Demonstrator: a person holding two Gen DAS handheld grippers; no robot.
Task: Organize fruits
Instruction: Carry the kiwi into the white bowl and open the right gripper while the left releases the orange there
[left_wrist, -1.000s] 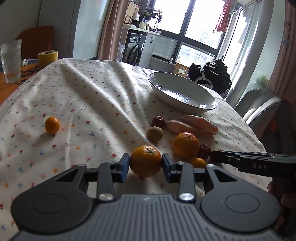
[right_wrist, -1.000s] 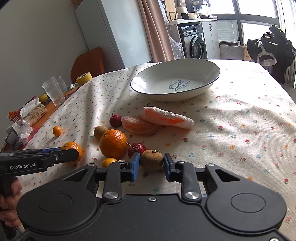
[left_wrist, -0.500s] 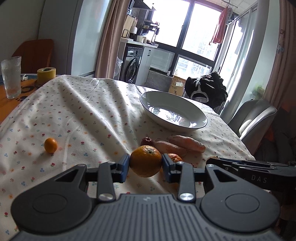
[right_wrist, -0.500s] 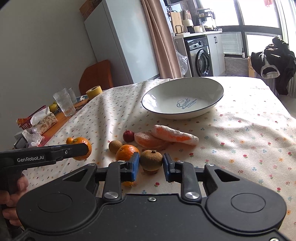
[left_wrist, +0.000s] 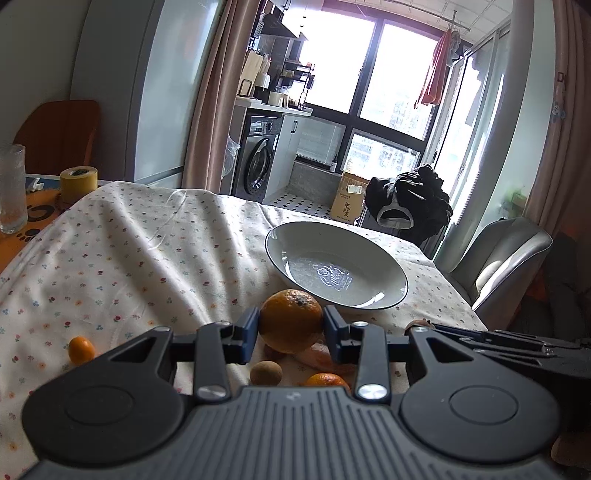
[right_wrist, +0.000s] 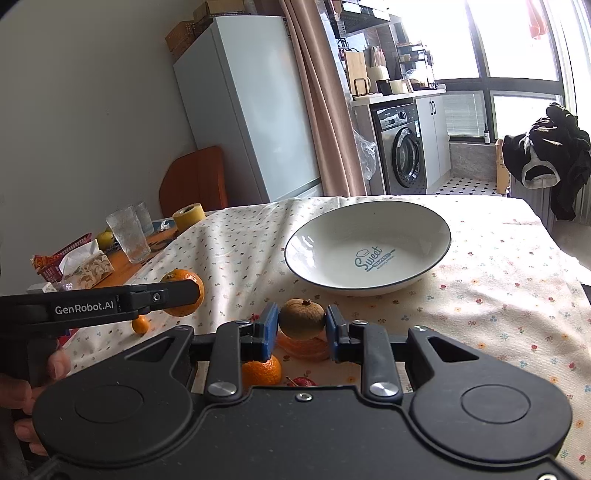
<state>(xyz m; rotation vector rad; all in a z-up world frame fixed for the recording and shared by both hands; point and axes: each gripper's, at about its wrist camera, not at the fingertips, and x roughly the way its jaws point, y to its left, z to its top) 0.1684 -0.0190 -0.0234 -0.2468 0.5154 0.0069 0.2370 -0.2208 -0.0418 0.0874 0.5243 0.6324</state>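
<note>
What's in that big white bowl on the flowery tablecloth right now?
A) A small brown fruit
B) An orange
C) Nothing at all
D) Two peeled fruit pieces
C: the white bowl shows only its printed "Sweet" logo inside; the orange is clamped in the left tongs and the brown fruit in the right tongs, both short of the bowl.

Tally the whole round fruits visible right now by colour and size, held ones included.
Large oranges: 2, one held, one loose
Small orange fruit: 1
Brown fruits: 2, one held, one loose
Red fruit, clearly seen: 1
Total: 6
</note>
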